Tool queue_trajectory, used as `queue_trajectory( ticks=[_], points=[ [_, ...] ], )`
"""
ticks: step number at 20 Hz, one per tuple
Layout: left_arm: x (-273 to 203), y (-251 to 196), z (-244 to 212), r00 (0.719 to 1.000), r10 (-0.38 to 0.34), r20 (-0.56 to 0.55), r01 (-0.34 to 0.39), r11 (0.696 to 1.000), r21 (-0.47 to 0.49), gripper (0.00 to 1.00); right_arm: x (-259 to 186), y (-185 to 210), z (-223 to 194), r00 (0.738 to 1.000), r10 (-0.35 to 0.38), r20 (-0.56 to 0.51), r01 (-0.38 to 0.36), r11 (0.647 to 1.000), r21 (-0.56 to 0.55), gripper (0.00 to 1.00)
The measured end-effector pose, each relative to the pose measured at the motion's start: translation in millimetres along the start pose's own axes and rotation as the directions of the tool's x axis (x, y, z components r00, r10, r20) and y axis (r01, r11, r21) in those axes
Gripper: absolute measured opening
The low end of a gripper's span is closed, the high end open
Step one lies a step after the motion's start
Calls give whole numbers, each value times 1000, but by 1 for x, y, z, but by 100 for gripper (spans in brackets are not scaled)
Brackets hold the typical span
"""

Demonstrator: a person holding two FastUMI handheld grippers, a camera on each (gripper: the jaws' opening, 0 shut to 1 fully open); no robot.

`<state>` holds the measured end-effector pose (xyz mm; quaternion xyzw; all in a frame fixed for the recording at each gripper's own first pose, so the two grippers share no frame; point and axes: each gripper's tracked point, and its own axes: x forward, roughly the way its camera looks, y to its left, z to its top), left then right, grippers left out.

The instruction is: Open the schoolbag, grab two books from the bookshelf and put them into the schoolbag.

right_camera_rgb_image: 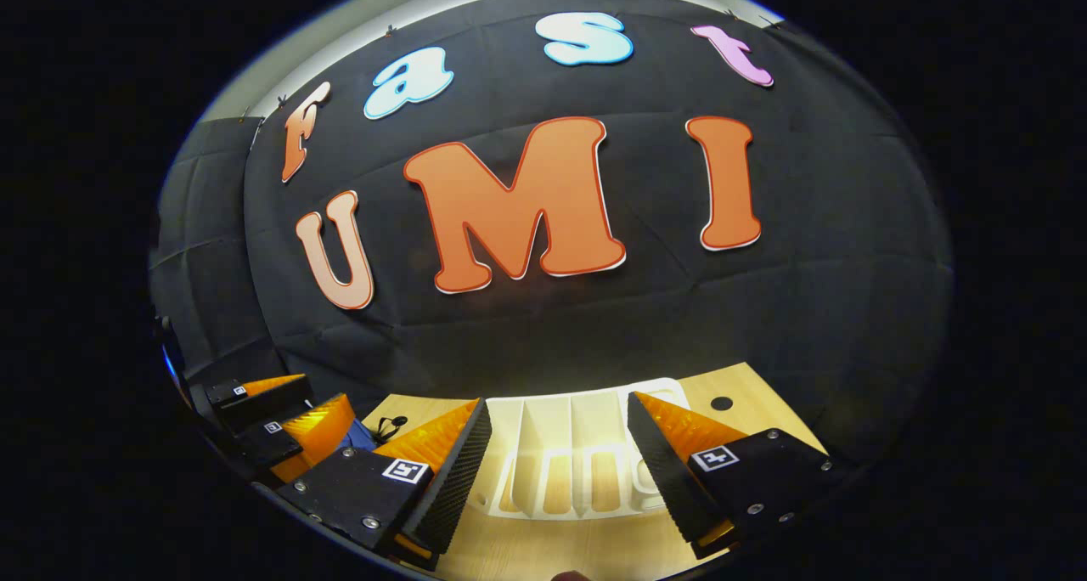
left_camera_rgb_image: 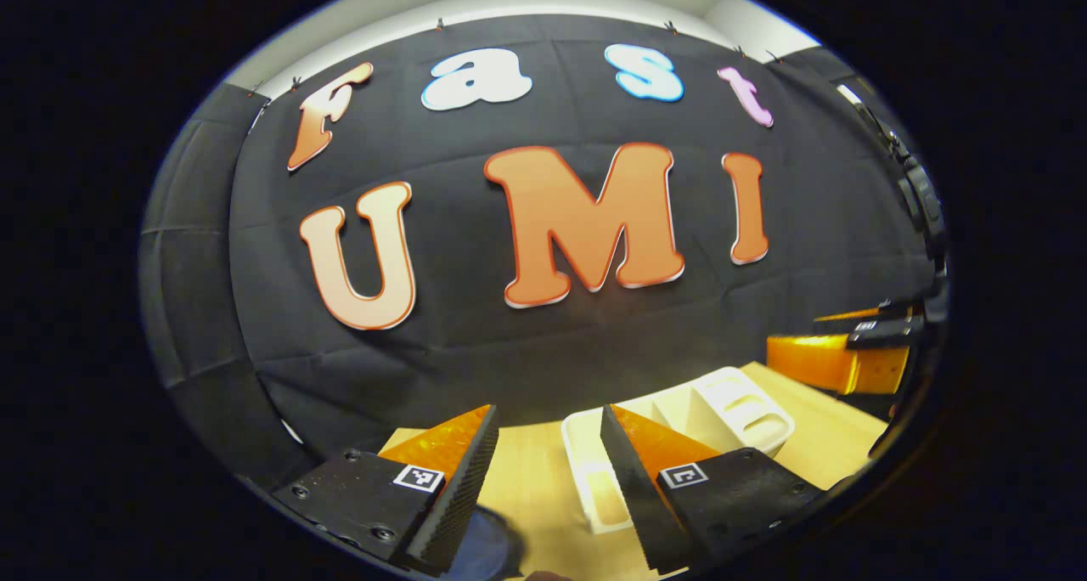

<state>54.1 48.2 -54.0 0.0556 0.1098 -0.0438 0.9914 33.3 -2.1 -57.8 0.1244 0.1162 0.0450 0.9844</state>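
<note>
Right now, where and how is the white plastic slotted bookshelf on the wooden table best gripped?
Probably by one thin upright divider of the white plastic slotted bookshelf, coming head-on with the open right tool facing it: a divider is a slim plate, while the whole shelf looks wider than the tool's opening.

only small square coded markers on the fingers (left_camera_rgb_image: 422,477); no readable text.

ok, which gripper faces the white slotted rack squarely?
The right gripper: the white plastic slotted bookshelf sits centred between its open jaws; the left gripper has it off to one side.
</note>
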Motion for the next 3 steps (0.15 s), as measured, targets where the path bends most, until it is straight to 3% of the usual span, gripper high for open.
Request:
queue_trajectory(
  ticks=[3],
  points=[
    [-5, -12, 25, 994, 9, 104, -4, 999, -45, 82, -9, 0, 21, 996, -3, 86, 5, 1000, -22, 96]
  ],
)
